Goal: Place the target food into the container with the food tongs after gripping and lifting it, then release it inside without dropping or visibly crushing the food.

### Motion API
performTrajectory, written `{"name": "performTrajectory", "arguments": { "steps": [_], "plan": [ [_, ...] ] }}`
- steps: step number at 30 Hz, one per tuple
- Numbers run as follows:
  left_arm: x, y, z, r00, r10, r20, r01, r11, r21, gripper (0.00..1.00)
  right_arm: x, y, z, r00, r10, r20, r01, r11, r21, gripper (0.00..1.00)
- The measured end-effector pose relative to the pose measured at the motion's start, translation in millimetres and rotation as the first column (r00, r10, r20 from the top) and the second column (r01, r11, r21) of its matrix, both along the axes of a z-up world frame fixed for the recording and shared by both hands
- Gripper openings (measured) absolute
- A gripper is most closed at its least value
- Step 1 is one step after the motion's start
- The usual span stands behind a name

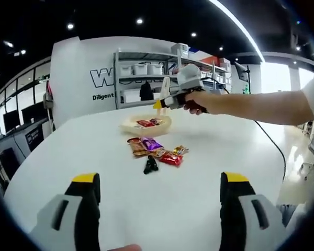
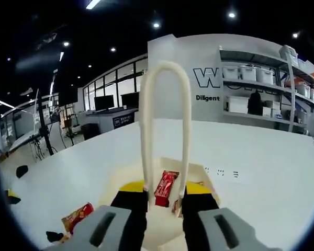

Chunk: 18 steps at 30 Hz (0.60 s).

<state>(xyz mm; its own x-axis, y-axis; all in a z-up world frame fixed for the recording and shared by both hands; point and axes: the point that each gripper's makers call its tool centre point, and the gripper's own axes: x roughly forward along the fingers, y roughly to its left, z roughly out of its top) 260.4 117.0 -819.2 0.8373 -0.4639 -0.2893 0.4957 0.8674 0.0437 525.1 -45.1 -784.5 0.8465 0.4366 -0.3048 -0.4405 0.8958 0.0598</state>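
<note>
The right gripper [image 2: 165, 209], clamped on cream tongs [image 2: 165, 104], hovers over the tray [image 1: 126, 125] holding some snacks, more packets [image 1: 156, 149] wait mid-table [image 1: 225, 151], and the left gripper [image 1: 159, 196] gapes empty.

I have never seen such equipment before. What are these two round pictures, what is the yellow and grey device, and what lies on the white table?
No robot is here: a person holds a two-jaw gripper in each hand, and a fisheye camera rides on each gripper.

The left gripper view looks across the white table. Its own left gripper is open and holds nothing. Farther off, the person's hand holds the right gripper above a cream container. Loose snack packets and a small black object lie on the table.

The right gripper view looks down into the same container. The right gripper is shut on cream food tongs. A red packet is between the tong tips; I cannot tell whether it is gripped.
</note>
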Motion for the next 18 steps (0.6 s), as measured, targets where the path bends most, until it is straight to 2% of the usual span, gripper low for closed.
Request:
{"name": "performTrajectory", "arguments": {
  "steps": [6, 8, 12, 18],
  "plan": [
    [-8.8, -2.4, 4.2, 1.0, -0.005, 0.009, 0.005, 1.0, 0.0, 0.94, -25.4, 8.2, 10.0, 0.998, 0.052, 0.025, -0.051, 0.999, -0.018, 0.18],
    [-11.7, -3.5, 6.1, 1.0, -0.005, 0.014, 0.005, 1.0, -0.002, 0.94, -24.3, 8.2, 11.8, 0.998, 0.066, 0.02, -0.066, 0.998, -0.015, 0.18],
    [-17.2, -6.8, 8.6, 1.0, -0.01, 0.017, 0.01, 1.0, -0.019, 0.94, -40.8, 10.8, 18.5, 0.997, 0.077, 0.002, -0.078, 0.997, 0.026, 0.17],
    [-26.7, -9.6, 12.5, 1.0, -0.012, 0.027, 0.012, 1.0, -0.022, 0.93, -60.2, 13.3, 20.0, 0.995, 0.103, 0.016, -0.103, 0.995, 0.014, 0.17]
  ]
}}
